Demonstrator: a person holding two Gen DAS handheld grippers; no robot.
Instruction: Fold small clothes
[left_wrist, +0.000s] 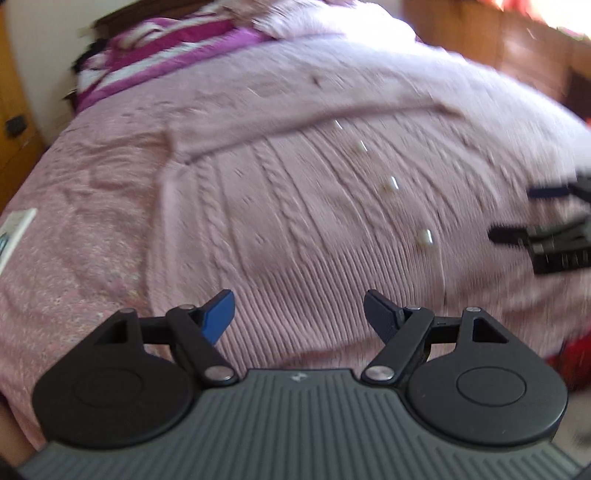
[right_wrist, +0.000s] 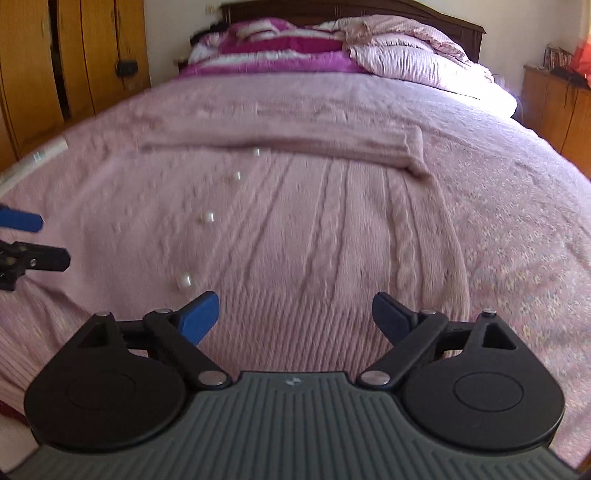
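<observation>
A pink cable-knit cardigan (left_wrist: 295, 206) (right_wrist: 314, 229) with a row of white buttons (left_wrist: 424, 237) (right_wrist: 184, 281) lies flat on the pink bedspread. Its sleeves are folded across the top of the body (right_wrist: 332, 142). My left gripper (left_wrist: 298, 309) hovers over the ribbed lower hem, jaws open, nothing between them. My right gripper (right_wrist: 295, 312) hovers over the hem further right, jaws open and empty. Each gripper shows at the edge of the other's view: the right one (left_wrist: 517, 214), the left one (right_wrist: 48, 240).
The bed (right_wrist: 517, 258) is covered by a pink floral bedspread. A magenta-and-white striped blanket (right_wrist: 273, 48) and a pink quilt (right_wrist: 417, 51) lie at the head. Wooden wardrobes (right_wrist: 74, 55) stand left, a wooden cabinet (right_wrist: 554, 107) right. A white booklet (left_wrist: 14, 232) lies near the bed's left edge.
</observation>
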